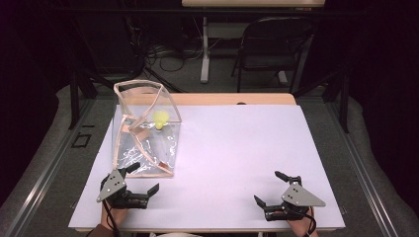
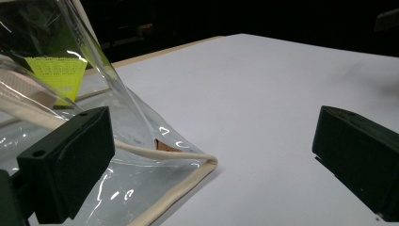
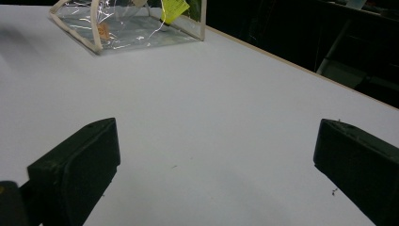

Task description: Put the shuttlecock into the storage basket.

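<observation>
clear plastic bag [image 1: 146, 129] with beige trim stands at the left side of the desk [image 1: 232, 148], toward the far half, yellow tag [image 1: 160, 119] inside it. left gripper [image 1: 141, 180] sits at the near left edge, fingers released and spread wide, one finger [image 2: 66, 162] just at the bag's near corner, over its trim; contact unclear. right gripper [image 1: 271, 187] rests at the near right of the desk, well apart from the bag, fingers released and wide, nothing between them. folding chair [image 1: 274, 49] beyond the desk.
</observation>
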